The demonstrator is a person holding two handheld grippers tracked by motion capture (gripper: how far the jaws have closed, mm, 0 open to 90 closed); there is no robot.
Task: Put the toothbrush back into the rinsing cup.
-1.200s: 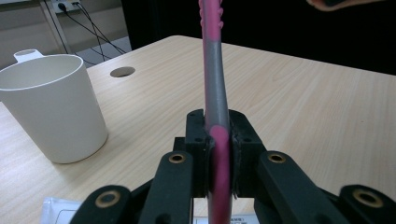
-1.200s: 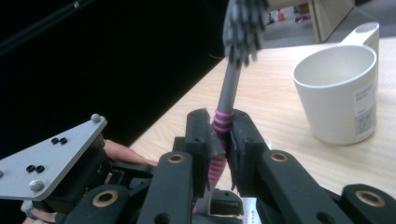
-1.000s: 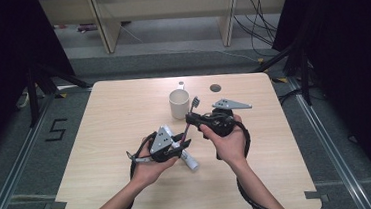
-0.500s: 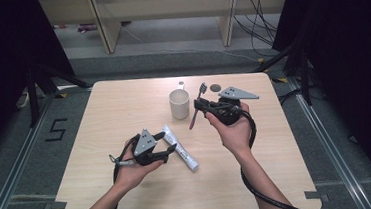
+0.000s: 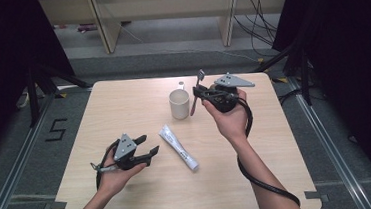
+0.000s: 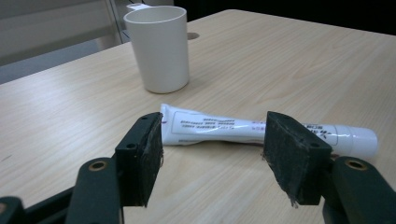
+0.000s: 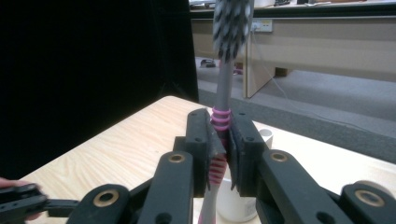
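A white cup [image 5: 179, 103] [image 6: 159, 47] stands near the table's far middle. My right gripper [image 5: 198, 94] [image 7: 219, 149] is shut on a grey and pink toothbrush [image 5: 195, 92] [image 7: 222, 112], which it holds nearly upright, bristle head up, just right of the cup. A white toothpaste tube [image 5: 178, 147] [image 6: 261, 129] lies flat on the table in front of the cup. My left gripper [image 5: 145, 145] [image 6: 217, 158] is open at the front left, jaws pointing at the tube, nothing between them.
The wooden table [image 5: 123, 109] has a small round dark disc, partly hidden behind the right gripper. Beyond the far edge lie a grey floor, cables [image 5: 258, 8] and wooden furniture legs [image 5: 229, 16]. A floor mark "5" [image 5: 55, 130] lies to the left.
My right gripper carried the toothbrush up and away to the cup's right side. My left gripper drew back to the front left, off the toothpaste tube, which stayed on the table.
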